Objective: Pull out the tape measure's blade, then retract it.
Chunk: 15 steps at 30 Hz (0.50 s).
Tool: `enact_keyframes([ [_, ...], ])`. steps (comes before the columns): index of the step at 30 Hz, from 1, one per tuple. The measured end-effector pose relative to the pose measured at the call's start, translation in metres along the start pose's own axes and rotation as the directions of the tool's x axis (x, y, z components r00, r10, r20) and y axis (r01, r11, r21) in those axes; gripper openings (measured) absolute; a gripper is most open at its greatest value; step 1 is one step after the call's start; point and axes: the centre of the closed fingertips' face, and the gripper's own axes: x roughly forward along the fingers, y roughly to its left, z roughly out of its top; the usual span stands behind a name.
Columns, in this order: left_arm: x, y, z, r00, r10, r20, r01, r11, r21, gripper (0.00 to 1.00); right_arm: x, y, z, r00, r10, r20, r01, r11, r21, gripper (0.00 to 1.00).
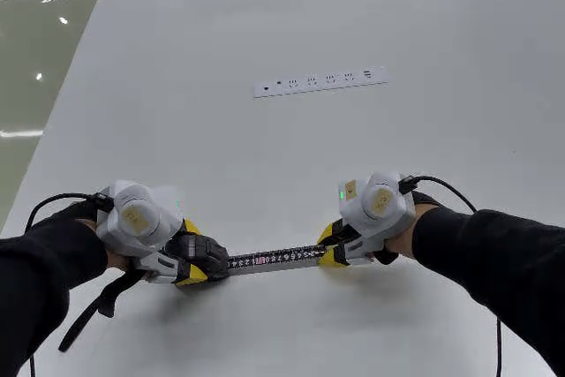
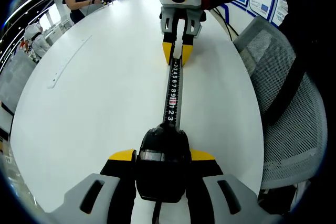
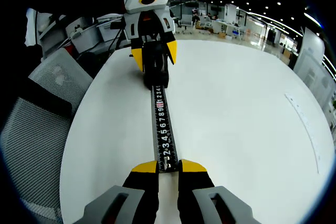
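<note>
There is one tape measure on the white surface (image 1: 265, 156), and two grippers hold it, one at each end; it lies near the front edge, just before the person. The left gripper (image 1: 179, 264) has its two yellow-tipped jaws clenched around the black case (image 1: 199, 255), one jaw on each side; in the left gripper view the case (image 2: 163, 169) sits between the jaws and fills the gap. One blade (image 1: 275, 259) comes out of the case and runs straight and flat along the surface to the right gripper (image 1: 334, 256); its black face carries white numbers, with one red mark near the case. The right gripper has its jaws closed on the free end of the blade; in the right gripper view the blade (image 3: 161, 124) enters between the two yellow tips, and the numbers 1 to 9 can be read, then 1 to 4 after the red mark. The two grippers point at each other, well apart, with the pulled-out blade between them; one black strap (image 1: 101, 302) hangs from the left side onto the surface. One white power strip (image 1: 320, 81) lies further back, well apart from the tape measure; how many sockets it has I cannot tell. One grey mesh chair (image 2: 294, 124) stands beside the surface.
</note>
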Motion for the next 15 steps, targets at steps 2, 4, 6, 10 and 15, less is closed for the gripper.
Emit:
enact_keyframes([
  [2, -0.0001, 0.0, -0.0001, 1.0, 0.001, -0.001, -0.001, 1.0, 0.0, 0.31, -0.0007, -0.0001, -0.0007, 1.0, 0.0, 0.0, 0.0, 1.0, 0.001, 0.08],
  [4, -0.0001, 0.0001, -0.0001, 1.0, 0.001, 0.0, -0.001, 1.0, -0.001, 0.31, -0.0015, -0.0003, -0.0011, 1.0, -0.001, -0.001, 0.001, 1.0, 0.005, 0.08],
  [6, -0.0003, 0.0002, 0.0, 1.0, 0.001, 0.0, -0.001, 1.0, -0.001, 0.31, -0.0026, -0.0002, -0.0025, 1.0, -0.002, -0.004, 0.002, 1.0, 0.01, 0.08],
  [10, -0.0006, 0.0003, 0.0002, 1.0, 0.001, 0.001, -0.001, 1.0, -0.003, 0.31, -0.0038, -0.0009, -0.0042, 1.0, -0.003, -0.006, 0.003, 1.0, 0.013, 0.08],
  [15, -0.0006, 0.0006, -0.0003, 1.0, 0.002, 0.003, -0.001, 1.0, -0.006, 0.31, -0.0047, -0.002, -0.0054, 1.0, -0.004, -0.008, 0.004, 1.0, 0.016, 0.08],
])
